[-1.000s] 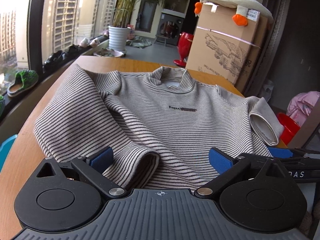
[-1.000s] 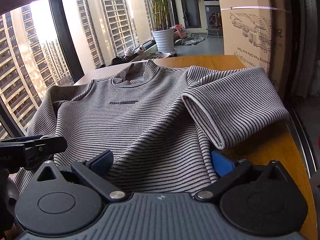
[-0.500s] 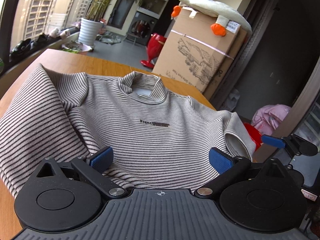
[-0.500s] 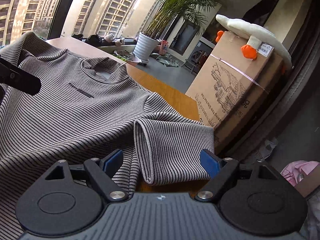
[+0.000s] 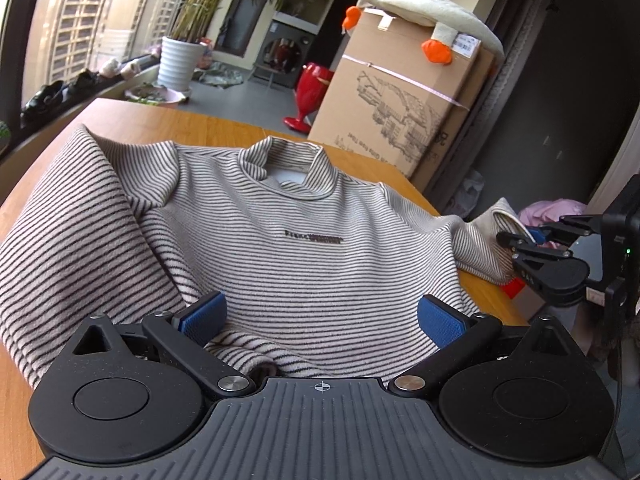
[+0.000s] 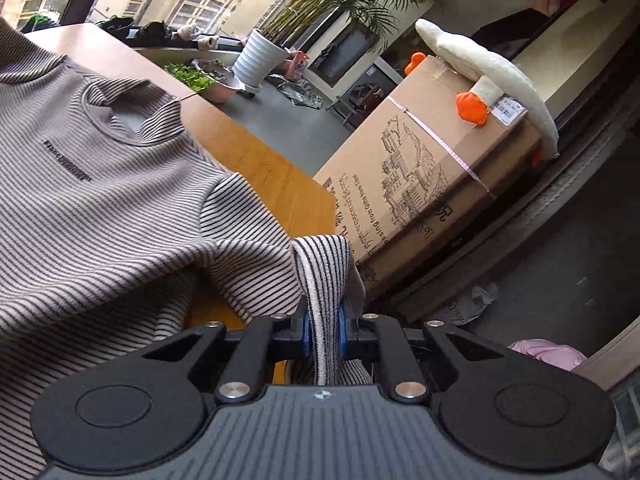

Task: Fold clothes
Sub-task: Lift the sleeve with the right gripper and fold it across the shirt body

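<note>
- The wooden table (image 5: 168, 124) carries the whole job: the striped top (image 5: 288, 264) lies spread on it face up, collar away from the person, so both sleeves can be folded inward in turn.
- The cardboard box (image 5: 404, 120) stands on the floor just past the table's far edge. It is strapped shut, so I cannot tell what is in it. A plush goose (image 5: 424, 12) lies along its top.
- A white planter (image 5: 178, 62) by the window holds a tall palm.
- The right sleeve (image 6: 324, 264) is lifted off the table, probably to be carried over the chest.
- The right gripper (image 6: 323, 332) is closing, its blue pads pinching that sleeve's cuff end.
- The left gripper (image 5: 320, 318) sits released over the hem, its jaws wide with cloth lying between them but nothing clamped, likely waiting to steady the body.
</note>
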